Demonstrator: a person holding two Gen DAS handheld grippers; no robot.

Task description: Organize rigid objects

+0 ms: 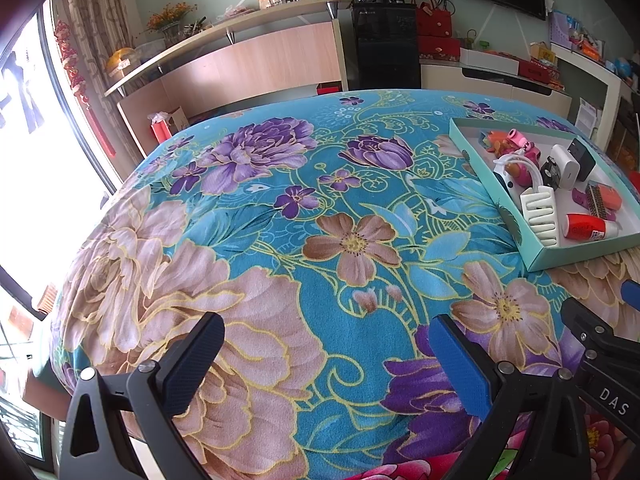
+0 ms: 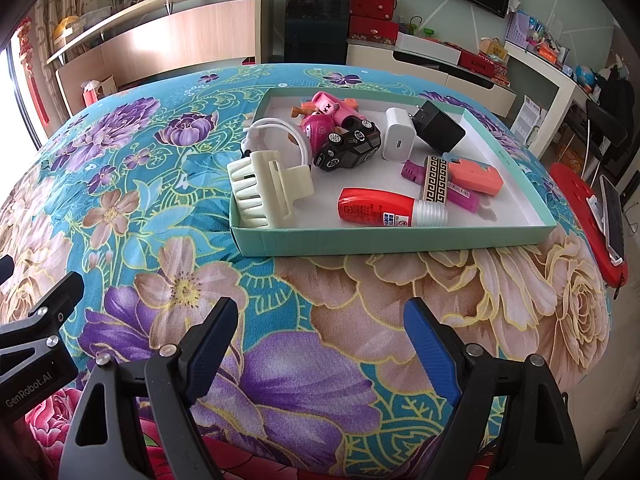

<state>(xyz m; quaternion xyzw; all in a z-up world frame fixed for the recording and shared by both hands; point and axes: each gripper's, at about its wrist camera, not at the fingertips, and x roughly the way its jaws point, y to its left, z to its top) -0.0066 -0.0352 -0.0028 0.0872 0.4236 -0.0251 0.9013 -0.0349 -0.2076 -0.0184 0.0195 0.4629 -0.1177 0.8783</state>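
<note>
A shallow teal tray [image 2: 360,240] lies on the flowered cloth and holds several small things. Among them are a cream hair claw [image 2: 268,192], a red bottle with a white cap [image 2: 384,208], a black toy car [image 2: 348,146], a white charger [image 2: 398,134], a black plug [image 2: 438,126], pink toys [image 2: 328,112] and a salmon block [image 2: 476,176]. My right gripper [image 2: 320,320] hovers open over the cloth in front of the tray, nothing between its fingers. My left gripper [image 1: 326,334] is open too, over bare cloth, with the tray [image 1: 560,260] off to its right.
The table under the flowered cloth [image 1: 280,220] drops off at its far and left edges. A red stool with a phone [image 2: 600,216] stands to the right of the table. Wooden shelving [image 1: 248,56] and a black dispenser [image 1: 384,40] line the far wall.
</note>
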